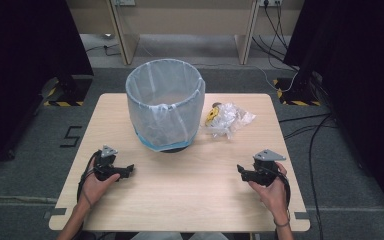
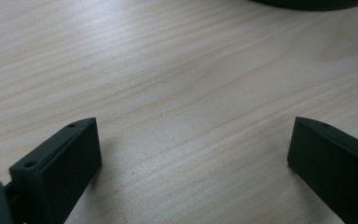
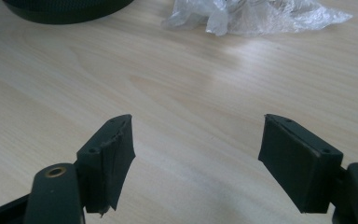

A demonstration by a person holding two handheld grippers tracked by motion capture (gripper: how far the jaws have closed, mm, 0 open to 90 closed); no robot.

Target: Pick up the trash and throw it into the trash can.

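The crumpled plastic wrapper [image 1: 227,119] lies ahead of the right gripper [image 1: 241,171], beside the lined bin [image 1: 164,104]; the left gripper [image 1: 129,169] is farther. Both jaws stand spread, empty.

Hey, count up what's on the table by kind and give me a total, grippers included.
Bins lined with a bag: 1
Crumpled clear plastic wrappers: 1
Handheld grippers: 2, the left gripper and the right gripper, both with jaws apart and holding nothing
Total: 4
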